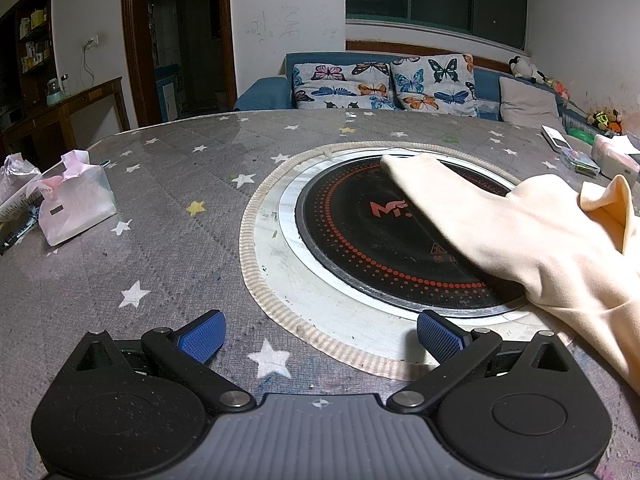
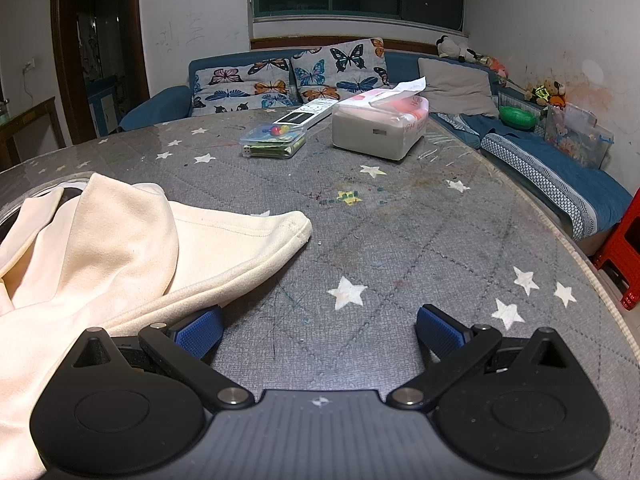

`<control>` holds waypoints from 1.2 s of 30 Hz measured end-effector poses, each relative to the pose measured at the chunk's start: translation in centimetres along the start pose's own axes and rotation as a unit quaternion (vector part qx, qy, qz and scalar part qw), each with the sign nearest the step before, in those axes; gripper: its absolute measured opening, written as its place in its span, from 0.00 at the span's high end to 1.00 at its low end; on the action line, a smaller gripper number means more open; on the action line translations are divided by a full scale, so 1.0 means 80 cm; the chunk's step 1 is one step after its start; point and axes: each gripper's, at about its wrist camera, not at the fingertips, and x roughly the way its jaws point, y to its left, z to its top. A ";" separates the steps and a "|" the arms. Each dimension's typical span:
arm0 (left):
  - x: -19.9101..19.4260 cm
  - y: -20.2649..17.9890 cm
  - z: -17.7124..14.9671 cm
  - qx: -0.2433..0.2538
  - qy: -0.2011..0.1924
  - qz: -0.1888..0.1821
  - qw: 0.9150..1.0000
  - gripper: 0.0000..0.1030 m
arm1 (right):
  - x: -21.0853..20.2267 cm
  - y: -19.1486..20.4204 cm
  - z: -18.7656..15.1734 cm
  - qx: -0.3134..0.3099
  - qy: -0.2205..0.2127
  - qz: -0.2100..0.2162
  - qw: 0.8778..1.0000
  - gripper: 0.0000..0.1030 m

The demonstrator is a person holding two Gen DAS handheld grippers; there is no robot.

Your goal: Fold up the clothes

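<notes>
A cream garment (image 1: 532, 236) lies crumpled on the grey star-patterned table (image 1: 160, 216), partly over the black induction hob (image 1: 372, 236). My left gripper (image 1: 320, 336) is open and empty, low over the table to the left of the garment. In the right wrist view the same garment (image 2: 120, 248) lies at the left, with one sleeve end (image 2: 296, 228) stretched to the right. My right gripper (image 2: 318, 330) is open and empty, its left fingertip (image 2: 200, 332) close beside the garment's hem.
Pink plastic bags (image 1: 76, 200) lie at the table's left edge. A tissue pack (image 2: 380, 124), a clear box (image 2: 276, 140) and a remote (image 2: 308, 114) sit at the far side. A blue sofa (image 2: 560, 168) and a red stool (image 2: 624, 256) stand beyond the table's right edge.
</notes>
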 end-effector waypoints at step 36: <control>-0.080 -0.112 -0.007 0.006 0.017 -0.086 0.996 0.00 | -0.115 0.067 -0.042 0.005 -0.026 0.046 0.999 0.00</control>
